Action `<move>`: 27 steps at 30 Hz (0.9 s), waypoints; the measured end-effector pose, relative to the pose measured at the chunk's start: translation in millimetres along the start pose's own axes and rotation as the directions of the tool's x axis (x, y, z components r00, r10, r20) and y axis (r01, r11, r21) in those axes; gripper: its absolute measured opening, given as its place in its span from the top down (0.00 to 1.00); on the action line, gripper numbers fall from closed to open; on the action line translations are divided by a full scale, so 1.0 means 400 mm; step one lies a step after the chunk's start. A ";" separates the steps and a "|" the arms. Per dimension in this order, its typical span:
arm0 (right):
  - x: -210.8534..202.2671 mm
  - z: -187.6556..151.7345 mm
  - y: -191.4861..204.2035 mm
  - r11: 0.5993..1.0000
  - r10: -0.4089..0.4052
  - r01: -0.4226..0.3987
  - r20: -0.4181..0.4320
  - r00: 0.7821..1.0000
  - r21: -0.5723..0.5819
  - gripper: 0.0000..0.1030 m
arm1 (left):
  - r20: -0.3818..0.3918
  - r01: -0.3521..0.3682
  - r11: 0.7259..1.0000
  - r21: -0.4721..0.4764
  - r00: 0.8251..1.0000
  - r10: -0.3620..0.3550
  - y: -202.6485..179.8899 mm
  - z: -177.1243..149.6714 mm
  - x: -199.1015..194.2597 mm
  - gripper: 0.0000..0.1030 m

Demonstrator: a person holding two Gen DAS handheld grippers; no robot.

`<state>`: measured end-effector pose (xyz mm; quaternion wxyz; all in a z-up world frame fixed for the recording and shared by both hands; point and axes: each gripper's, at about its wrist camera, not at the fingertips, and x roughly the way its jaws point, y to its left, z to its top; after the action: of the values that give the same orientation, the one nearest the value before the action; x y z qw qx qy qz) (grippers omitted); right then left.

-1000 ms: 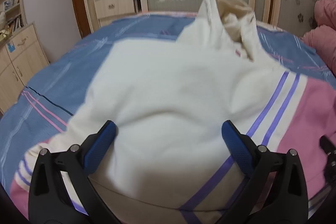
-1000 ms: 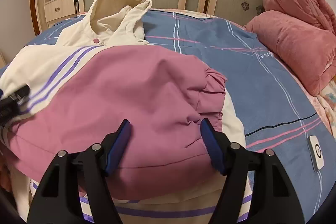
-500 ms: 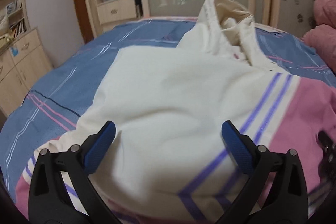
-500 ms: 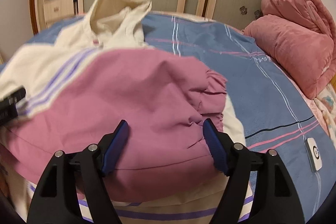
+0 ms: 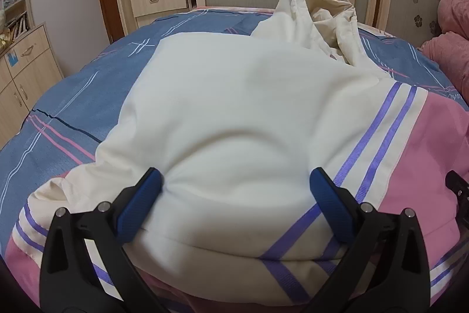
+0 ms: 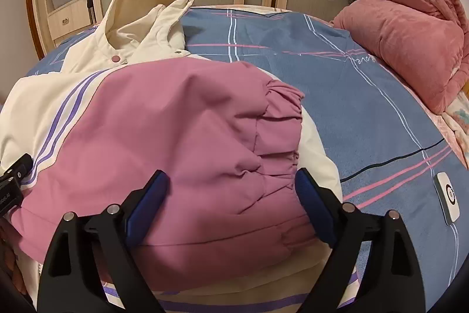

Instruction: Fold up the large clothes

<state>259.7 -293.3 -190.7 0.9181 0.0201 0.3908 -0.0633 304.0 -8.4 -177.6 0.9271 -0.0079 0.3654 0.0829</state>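
Left wrist view: the left gripper (image 5: 234,187) stands with jaws wide apart, straddling the cream folded part of the jacket (image 5: 234,107) on the bed (image 5: 73,96), pads not clamping it. Right wrist view: the right gripper (image 6: 231,189) is opening its jaws over the jacket's pink sleeve (image 6: 176,137), nothing pinched.

The bedsheet (image 6: 293,72) bears the script word "love".

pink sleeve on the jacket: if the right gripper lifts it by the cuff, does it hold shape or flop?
Likely flops: the pink sleeve lies draped over the jacket body, following its contours. It looks padded, so probably bulky yet light. The gathered cuff should give the pads some bite. The right gripper is opening, with the sleeve between its fingers.
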 end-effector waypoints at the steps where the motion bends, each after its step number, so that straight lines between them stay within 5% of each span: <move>1: -0.001 -0.001 0.000 1.000 0.000 0.000 0.000 1.000 0.000 0.13 | 0.000 -0.001 1.000 0.000 1.000 0.001 0.000 -0.001 -0.001 0.02; 6: -0.046 -0.001 -0.001 0.999 -0.042 0.040 0.092 0.995 0.025 0.13 | 0.000 0.000 1.000 0.000 1.000 0.000 0.001 -0.002 0.000 0.02; 9: -0.085 0.001 0.008 1.000 -0.002 0.002 0.171 0.985 0.004 0.13 | -0.001 0.000 1.000 0.000 1.000 0.000 0.001 -0.001 0.001 0.02; 13: -0.007 -0.006 0.034 0.999 0.010 -0.009 0.025 1.000 -0.052 0.10 | 0.000 0.001 1.000 0.000 1.000 -0.001 0.001 -0.002 0.001 0.02; 16: 0.002 -0.009 0.047 0.997 -0.006 0.008 0.020 1.000 -0.071 0.07 | -0.003 -0.002 1.000 0.002 1.000 0.002 0.002 0.002 -0.002 0.02; 21: 0.007 -0.010 0.053 0.997 -0.009 0.011 0.020 1.000 -0.073 0.05 | 0.187 -0.007 1.000 -0.030 0.982 0.013 0.031 0.033 -0.115 0.02; 24: 0.006 -0.011 0.044 0.998 -0.015 0.015 0.011 1.000 -0.063 0.01 | 0.129 -0.002 1.000 -0.021 0.992 0.004 0.052 0.042 -0.087 0.02; 27: 0.002 -0.012 0.034 0.999 0.006 -0.005 0.009 1.000 -0.048 0.01 | -0.038 0.026 0.999 -0.031 0.999 -0.027 0.069 0.025 0.021 0.02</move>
<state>258.5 -279.6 -194.7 0.9202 -0.0012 0.3882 -0.0514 312.4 20.7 -174.9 0.9207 -0.0286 0.3816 0.0762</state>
